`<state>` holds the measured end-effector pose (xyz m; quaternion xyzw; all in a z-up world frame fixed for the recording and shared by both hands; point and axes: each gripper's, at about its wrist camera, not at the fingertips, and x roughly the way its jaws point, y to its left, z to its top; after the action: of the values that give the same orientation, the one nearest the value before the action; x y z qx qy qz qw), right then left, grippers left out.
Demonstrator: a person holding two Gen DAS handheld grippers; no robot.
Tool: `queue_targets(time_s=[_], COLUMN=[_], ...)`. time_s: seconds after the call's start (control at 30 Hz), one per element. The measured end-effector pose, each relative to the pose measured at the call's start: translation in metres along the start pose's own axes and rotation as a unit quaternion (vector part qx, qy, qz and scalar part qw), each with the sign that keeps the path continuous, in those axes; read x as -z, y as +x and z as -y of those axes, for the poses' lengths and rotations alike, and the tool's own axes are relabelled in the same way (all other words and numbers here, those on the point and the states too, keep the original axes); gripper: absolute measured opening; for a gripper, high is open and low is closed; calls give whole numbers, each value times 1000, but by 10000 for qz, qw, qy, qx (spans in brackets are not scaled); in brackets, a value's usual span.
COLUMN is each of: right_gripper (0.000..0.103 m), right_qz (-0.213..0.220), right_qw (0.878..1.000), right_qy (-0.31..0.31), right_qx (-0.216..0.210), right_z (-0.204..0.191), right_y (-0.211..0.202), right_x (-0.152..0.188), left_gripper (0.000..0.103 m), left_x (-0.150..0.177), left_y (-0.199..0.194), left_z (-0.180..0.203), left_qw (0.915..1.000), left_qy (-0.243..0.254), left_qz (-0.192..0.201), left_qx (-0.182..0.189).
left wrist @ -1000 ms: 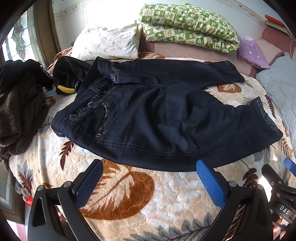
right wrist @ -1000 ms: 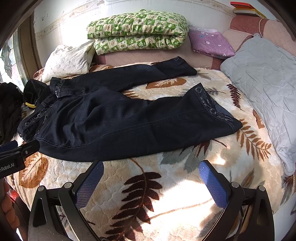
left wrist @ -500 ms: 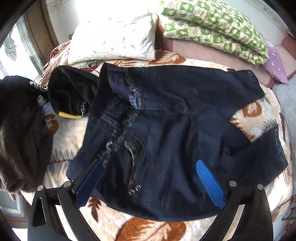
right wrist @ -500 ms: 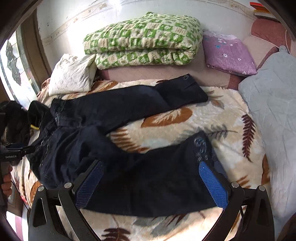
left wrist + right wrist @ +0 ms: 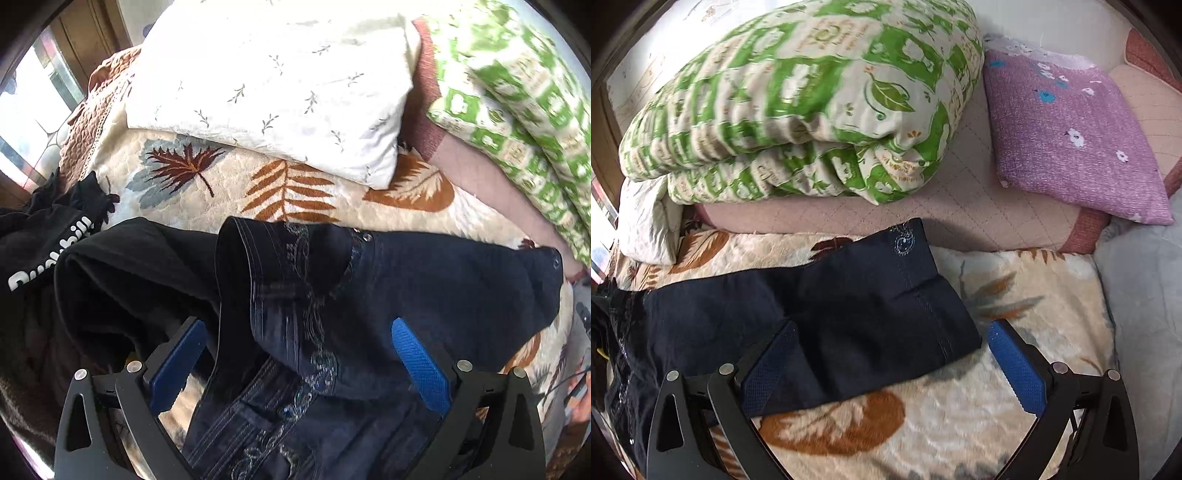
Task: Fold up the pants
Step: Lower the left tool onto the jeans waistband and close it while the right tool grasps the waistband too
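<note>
Dark navy embroidered pants (image 5: 424, 280) lie spread on a leaf-patterned blanket (image 5: 295, 192). In the left wrist view my left gripper (image 5: 299, 358) is open and hovers close over the far end of the waistband, which lies between its blue pads (image 5: 419, 360). In the right wrist view my right gripper (image 5: 890, 360) is open over the hem of the far pant leg (image 5: 879, 314); the hem end lies between its pads, with the left pad over the cloth. Neither gripper holds anything.
A white pillow (image 5: 273, 85) and a folded green patterned quilt (image 5: 798, 103) lie at the bed's head. A purple pillow (image 5: 1067, 129) lies at the right. Black clothing (image 5: 92, 273) is heaped just left of the waistband. A grey quilt (image 5: 1145, 314) lies at far right.
Both grippers have moved forward across the bed and lower. The left went from the near edge to the far waistband end; the right went from the near leg to the far leg's hem.
</note>
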<state>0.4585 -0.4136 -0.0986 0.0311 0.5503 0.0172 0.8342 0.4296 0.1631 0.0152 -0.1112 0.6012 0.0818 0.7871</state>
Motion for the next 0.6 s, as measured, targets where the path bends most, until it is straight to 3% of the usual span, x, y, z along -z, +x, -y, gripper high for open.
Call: queue_targets(time_s=[0.1, 0.23, 0.4, 0.6], right_gripper=[103, 103, 103, 101], right_qz=[28, 42, 8, 338], right_qw=[10000, 9999, 9997, 9977], right_qy=[4, 69, 107, 106], right_qx=[-36, -136, -229, -579], right_z=[9, 23, 28, 26], right_y=[27, 55, 88, 98], right_x=[-14, -27, -40, -37], left_gripper=[102, 102, 102, 102], left_x=[-18, -25, -31, -34], left_y=[24, 52, 78, 100], left_z=[-8, -16, -18, -17], left_qw=[9993, 9984, 9984, 9975], left_qy=[-167, -293, -134, -268], left_qz=[-252, -475, -495, -617], left_qx=[-217, -67, -233, -194])
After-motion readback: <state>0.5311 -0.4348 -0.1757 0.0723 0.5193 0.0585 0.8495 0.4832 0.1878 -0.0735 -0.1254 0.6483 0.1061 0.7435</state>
